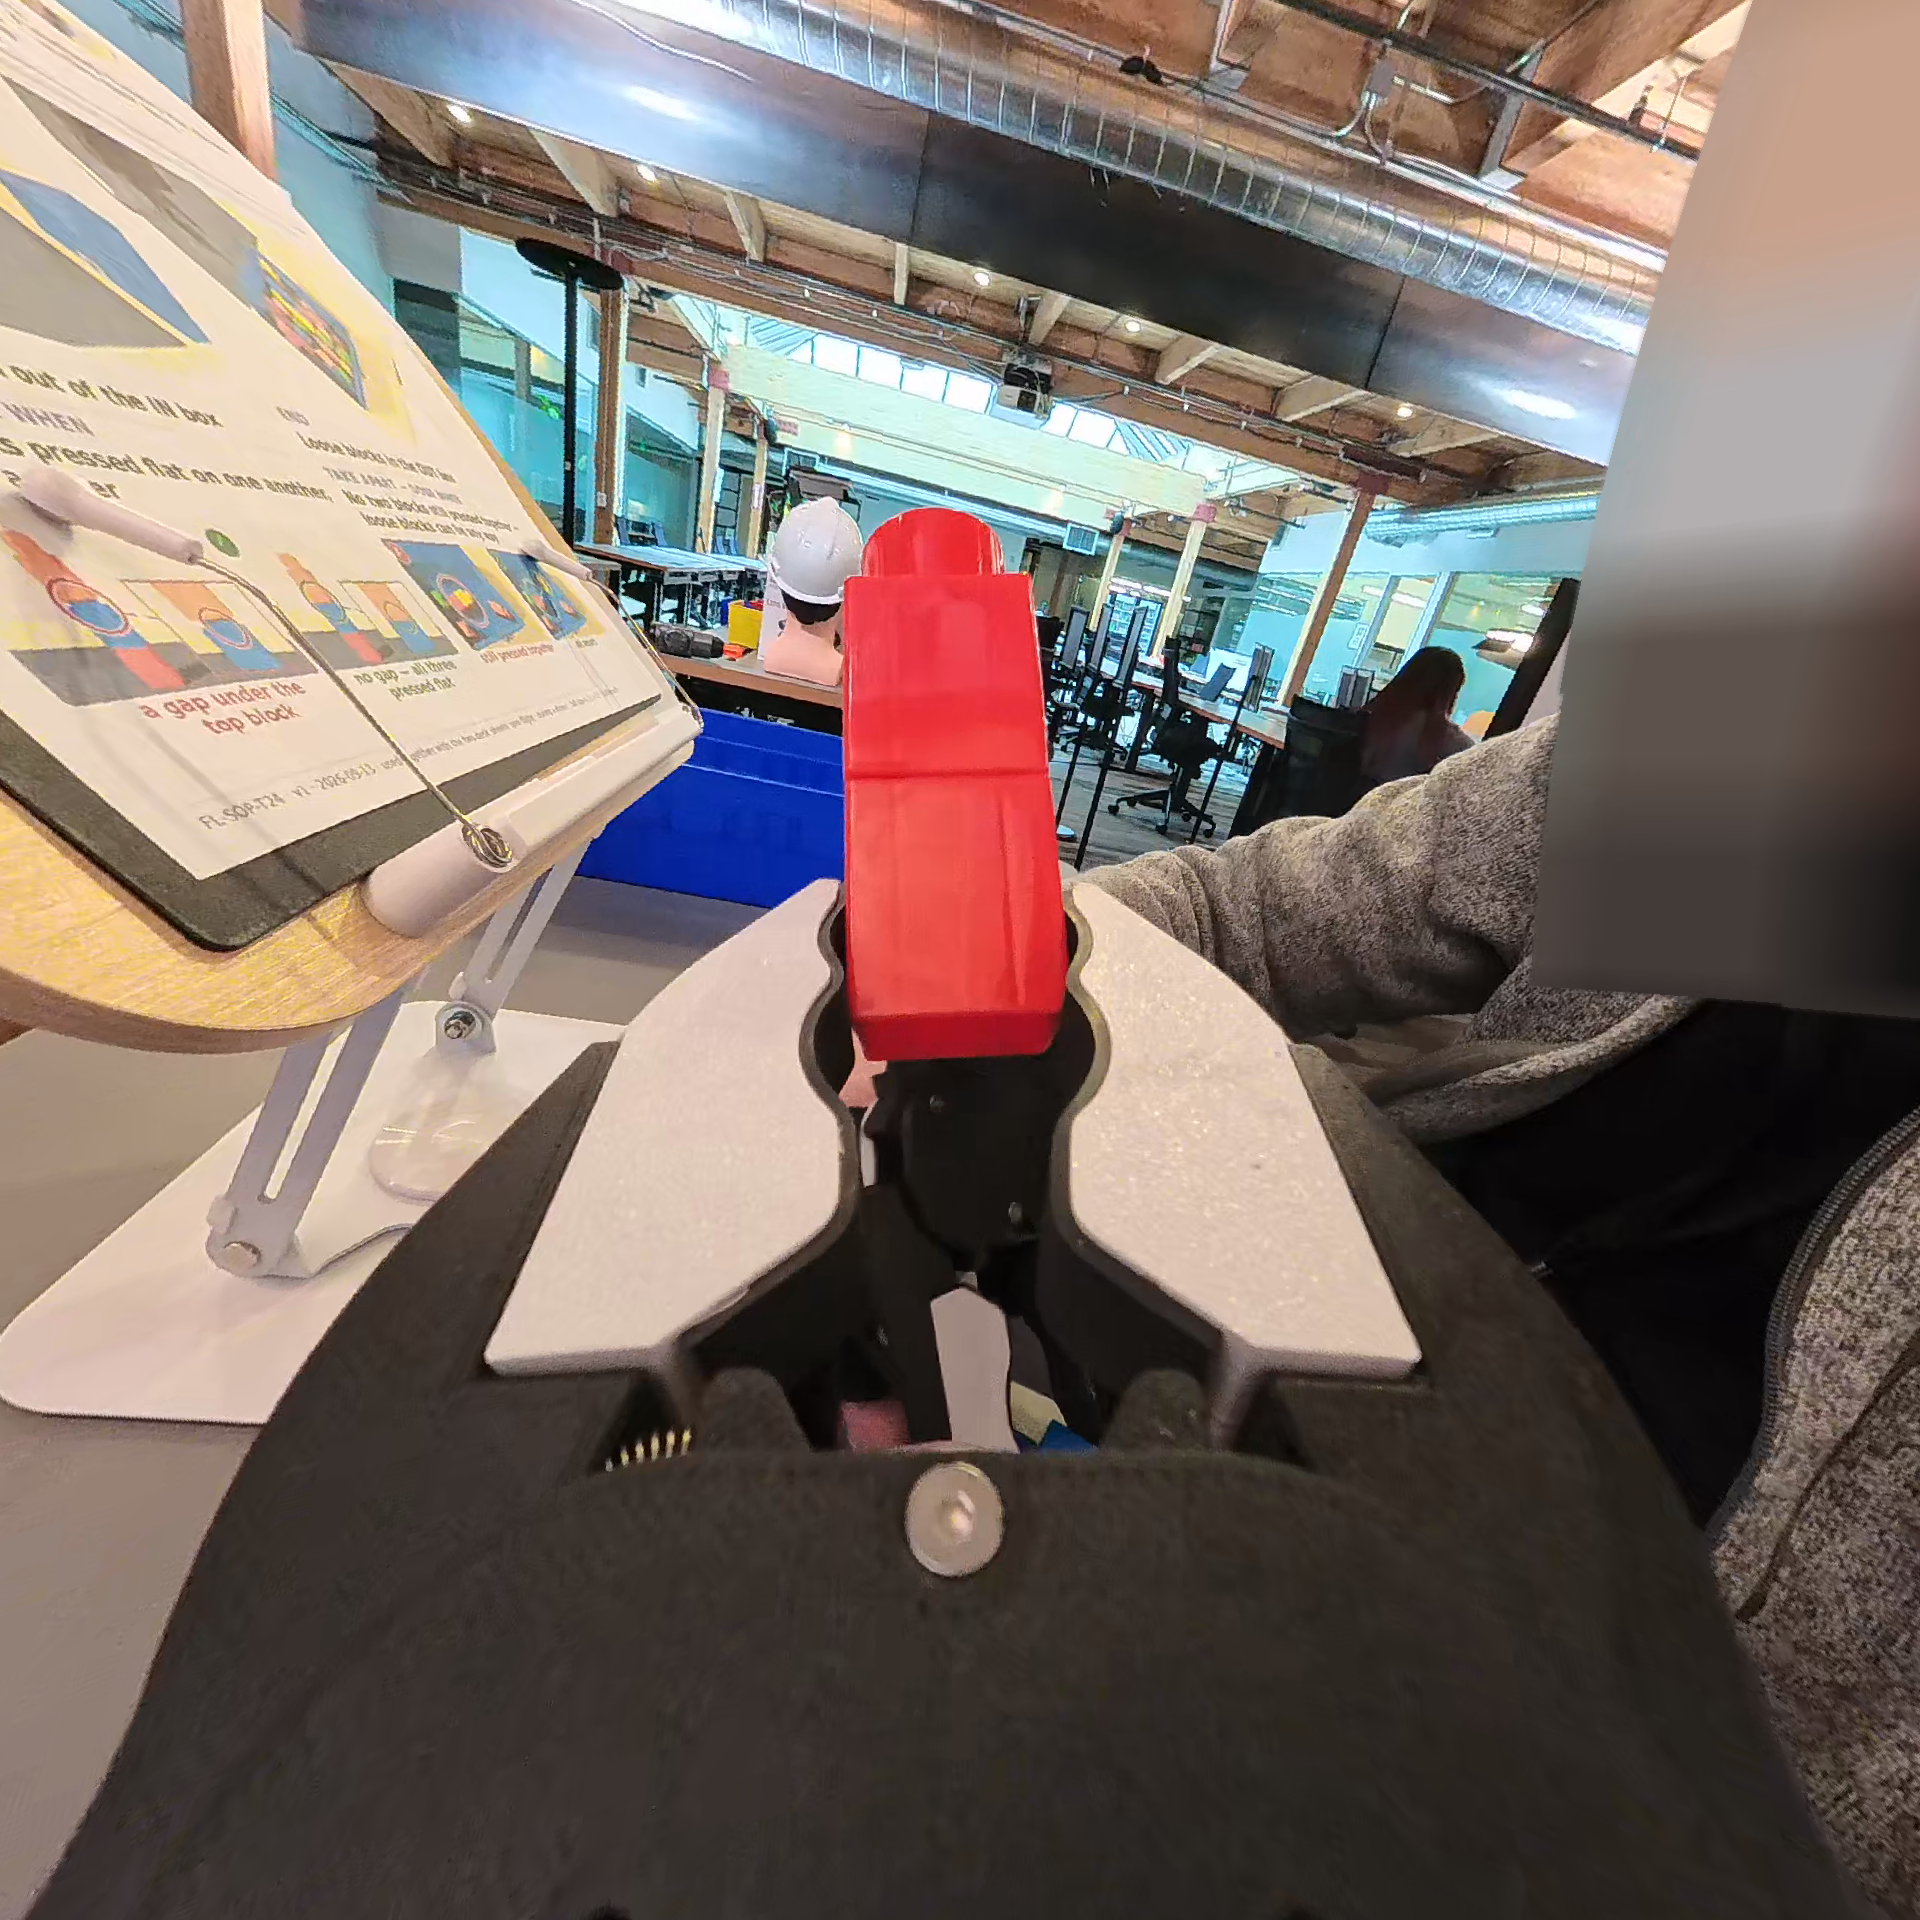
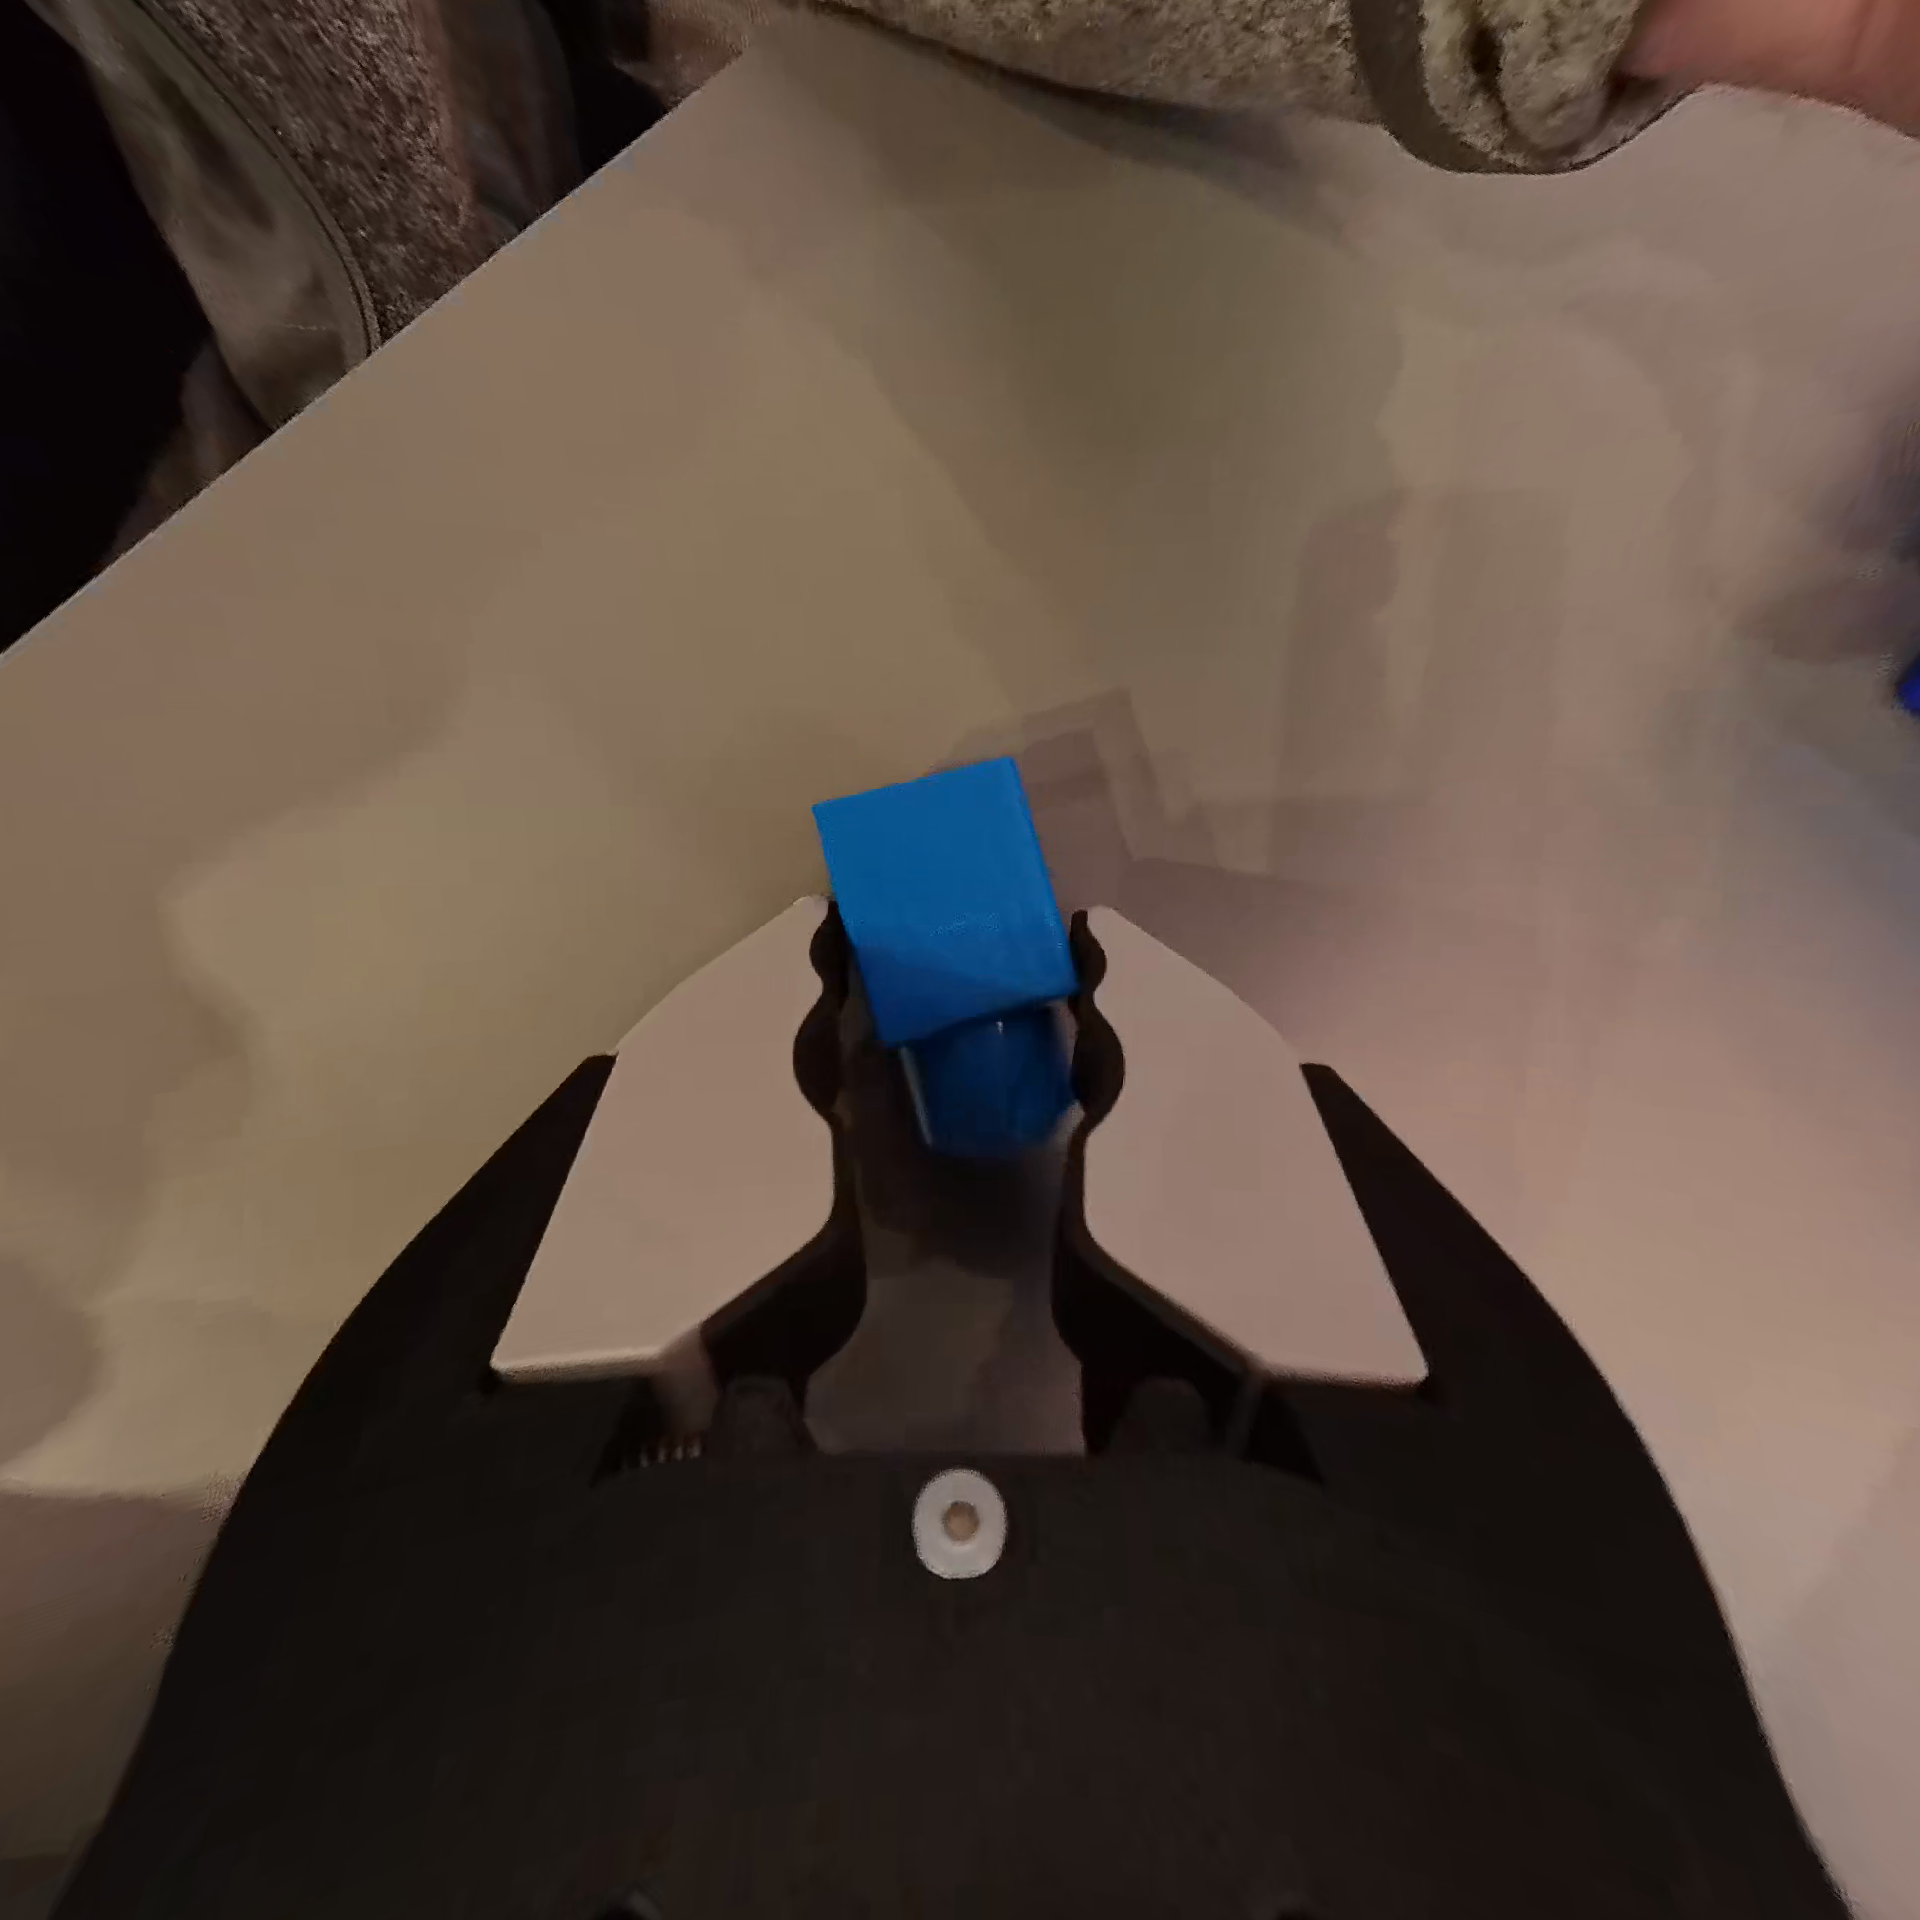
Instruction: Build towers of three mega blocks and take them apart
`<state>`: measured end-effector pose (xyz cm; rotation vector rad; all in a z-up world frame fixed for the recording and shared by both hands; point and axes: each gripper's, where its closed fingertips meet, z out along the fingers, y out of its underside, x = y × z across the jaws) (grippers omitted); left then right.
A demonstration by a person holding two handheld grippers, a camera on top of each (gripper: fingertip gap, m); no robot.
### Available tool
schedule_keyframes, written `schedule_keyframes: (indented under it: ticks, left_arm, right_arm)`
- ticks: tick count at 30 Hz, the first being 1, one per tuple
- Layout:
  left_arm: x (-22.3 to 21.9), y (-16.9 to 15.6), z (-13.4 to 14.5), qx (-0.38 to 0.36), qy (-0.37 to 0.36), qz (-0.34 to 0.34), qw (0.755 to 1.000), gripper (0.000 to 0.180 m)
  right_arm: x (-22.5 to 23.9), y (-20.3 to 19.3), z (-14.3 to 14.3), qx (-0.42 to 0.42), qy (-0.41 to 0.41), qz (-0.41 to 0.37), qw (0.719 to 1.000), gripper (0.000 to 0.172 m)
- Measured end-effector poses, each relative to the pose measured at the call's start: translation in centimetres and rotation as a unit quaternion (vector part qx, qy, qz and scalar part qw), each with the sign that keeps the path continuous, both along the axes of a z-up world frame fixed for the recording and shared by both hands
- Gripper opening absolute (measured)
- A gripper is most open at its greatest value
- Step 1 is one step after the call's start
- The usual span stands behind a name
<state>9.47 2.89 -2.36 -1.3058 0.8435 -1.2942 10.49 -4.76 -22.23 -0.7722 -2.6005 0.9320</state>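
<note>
Two stacked red blocks (image 1: 948, 831) clamped at the lower block between the left gripper (image 1: 954, 935) pads, stud end pointing away, blue block (image 2: 951, 914) pinched by the right gripper (image 2: 956, 935) above the pale table (image 2: 520, 727), blue bin (image 1: 717, 810) and instruction stand (image 1: 260, 623) seen beyond.

I'm working in a big open-plan office or lab space, loft style. Overhead I see exposed wooden beams (image 1: 1621, 62), a metal duct (image 1: 1143, 135), recessed lights and a projector (image 1: 1023, 390). Farther back stand rows of desks (image 1: 1195, 696) with black chairs (image 1: 1174, 758) and glass-walled rooms. A bench holds a mannequin head in a white hard hat (image 1: 819, 551). Close by are a blue bin (image 1: 717, 810) and an instruction sheet on a stand (image 1: 312, 582).
</note>
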Motion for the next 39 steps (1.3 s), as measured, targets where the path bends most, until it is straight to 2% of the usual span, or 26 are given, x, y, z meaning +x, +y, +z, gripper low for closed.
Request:
schedule_keyframes:
  ticks: [6, 11, 22, 32, 39]
  left_arm:
    - [0.2, 0.2, -0.2, -0.001, 0.005, 0.004, 1.000, 0.036]
    - [0.5, 0.2, -0.3, 0.001, 0.008, 0.009, 1.000, 0.035]
    - [3.0, 0.3, -1.4, -0.015, 0.018, -0.009, 1.000, 0.035]
    - [4.8, -0.1, -2.5, -0.030, 0.038, -0.036, 0.998, 0.035]
    - [5.7, -0.3, -3.1, -0.037, 0.045, -0.049, 0.997, 0.036]
  right_arm:
    - [1.0, 0.1, 1.7, 0.028, 0.039, -0.033, 0.998, 0.040]
    - [3.6, 1.9, 6.0, 0.066, 0.098, -0.087, 0.989, 0.039]
    - [9.6, 7.5, 14.5, 0.174, 0.199, -0.215, 0.940, 0.039]
    - [12.0, 10.2, 18.8, 0.274, 0.239, -0.258, 0.895, 0.039]
    - [12.6, 11.3, 20.0, 0.331, 0.244, -0.271, 0.871, 0.039]
